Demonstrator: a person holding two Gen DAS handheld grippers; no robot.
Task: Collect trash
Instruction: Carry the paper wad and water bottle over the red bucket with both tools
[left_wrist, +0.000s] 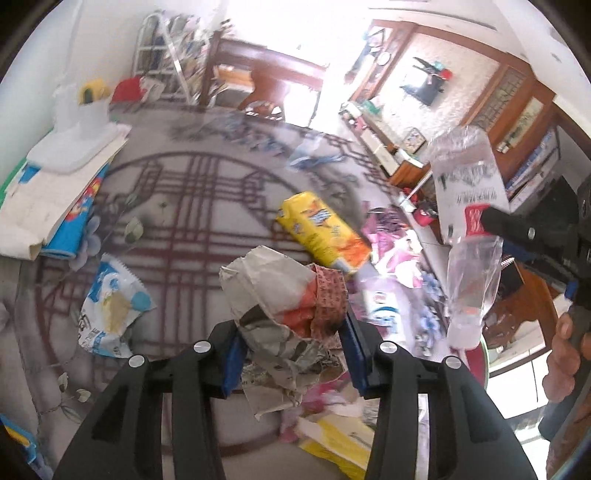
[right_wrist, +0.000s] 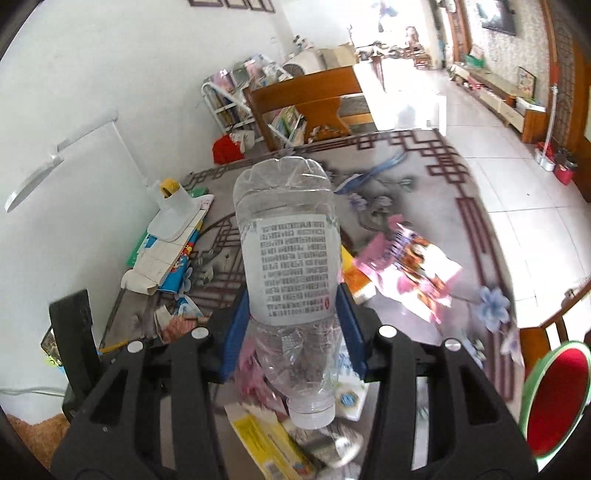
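My left gripper (left_wrist: 291, 354) is shut on a crumpled paper bag (left_wrist: 273, 295) with orange and red patches, held above the table. My right gripper (right_wrist: 291, 328) is shut on a clear plastic bottle (right_wrist: 288, 258), cap end toward the camera; the bottle also shows in the left wrist view (left_wrist: 469, 229), held at the right. Loose trash lies on the patterned table: a yellow snack packet (left_wrist: 321, 229), a blue and white wrapper (left_wrist: 110, 306), a pink wrapper (right_wrist: 410, 266) and a yellow box (right_wrist: 266, 439).
A stack of books and papers (left_wrist: 55, 192) with a white lamp base lies at the table's left side. A wooden chair (right_wrist: 303, 103) stands beyond the far edge. A red round stool (right_wrist: 557, 398) is at the right. The tiled floor (right_wrist: 517, 177) lies beyond.
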